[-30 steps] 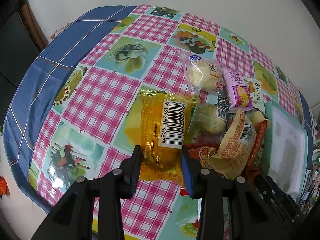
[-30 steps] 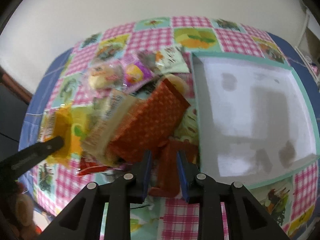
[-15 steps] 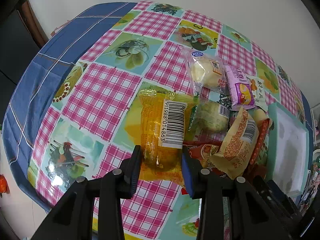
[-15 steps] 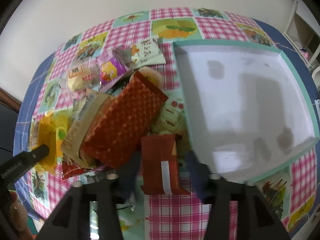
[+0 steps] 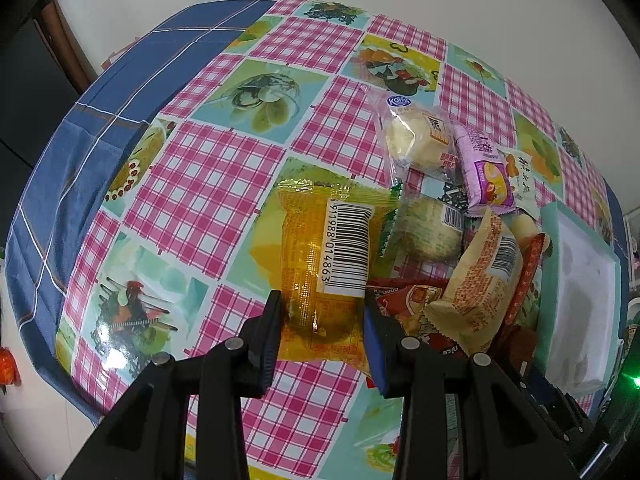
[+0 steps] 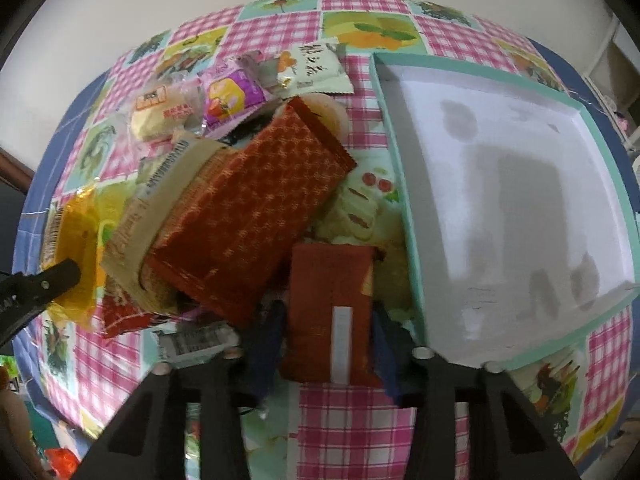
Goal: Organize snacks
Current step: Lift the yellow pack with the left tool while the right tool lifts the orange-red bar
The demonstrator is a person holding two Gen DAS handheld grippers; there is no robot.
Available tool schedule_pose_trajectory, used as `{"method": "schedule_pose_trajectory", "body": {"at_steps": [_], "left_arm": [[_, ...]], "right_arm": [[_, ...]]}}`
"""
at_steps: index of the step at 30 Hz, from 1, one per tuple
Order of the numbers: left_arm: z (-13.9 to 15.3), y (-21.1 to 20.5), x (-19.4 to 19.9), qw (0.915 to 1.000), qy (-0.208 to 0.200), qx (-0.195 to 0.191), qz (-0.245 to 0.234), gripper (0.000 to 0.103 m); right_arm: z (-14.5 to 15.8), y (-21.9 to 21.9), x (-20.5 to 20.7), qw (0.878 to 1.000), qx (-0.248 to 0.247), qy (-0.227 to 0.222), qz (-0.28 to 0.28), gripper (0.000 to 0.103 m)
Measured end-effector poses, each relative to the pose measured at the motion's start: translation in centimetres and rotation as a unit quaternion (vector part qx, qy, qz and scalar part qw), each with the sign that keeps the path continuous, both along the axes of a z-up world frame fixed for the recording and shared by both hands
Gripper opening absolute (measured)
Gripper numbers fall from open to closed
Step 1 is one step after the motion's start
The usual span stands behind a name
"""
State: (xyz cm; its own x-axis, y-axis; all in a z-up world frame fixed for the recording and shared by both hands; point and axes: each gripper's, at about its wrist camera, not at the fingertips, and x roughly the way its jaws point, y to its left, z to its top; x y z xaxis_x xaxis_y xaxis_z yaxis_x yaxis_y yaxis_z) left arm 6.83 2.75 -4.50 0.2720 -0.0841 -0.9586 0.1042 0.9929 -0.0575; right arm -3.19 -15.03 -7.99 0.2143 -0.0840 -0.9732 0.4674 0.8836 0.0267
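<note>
A teal-rimmed white box, seemingly the snacks' destination, is seen empty at the right of the right wrist view. The heap of packets is piled just beside its left wall, at frame centre. A translucent yellow packet with a barcode label, at lower centre of the left wrist view, is clamped by the left gripper, probably for lifting. A small brick-red packet with a white strip lies between the closing jaws of the right gripper.
</note>
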Motion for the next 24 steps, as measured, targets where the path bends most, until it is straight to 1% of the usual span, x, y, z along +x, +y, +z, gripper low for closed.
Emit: {"method": "schedule_pose_trajectory", "body": {"at_steps": [3, 9, 17, 20, 24], "left_arm": [[0.0, 0.0, -0.1, 1.0000, 0.002, 0.001, -0.001, 0.039], [0.2, 0.1, -0.1, 1.0000, -0.001, -0.001, 0.003, 0.039], [1.4, -0.1, -0.4, 0.9997, -0.023, -0.008, 0.000, 0.039], [1.9, -0.7, -0.6, 0.9994, -0.032, -0.011, -0.009, 0.039], [2.7, -2.5, -0.8, 0.9983, -0.048, -0.015, -0.029, 0.039]], "right_arm": [[0.2, 0.0, -0.1, 1.000, -0.004, -0.002, 0.002, 0.042], [1.8, -0.2, -0.5, 1.000, -0.002, -0.020, -0.009, 0.042], [5.0, -0.5, -1.5, 0.996, 0.003, -0.080, -0.023, 0.042], [5.1, -0.6, -0.4, 0.996, -0.001, -0.088, -0.029, 0.042], [5.5, -1.9, -0.7, 0.994, 0.002, -0.097, -0.050, 0.042]]}}
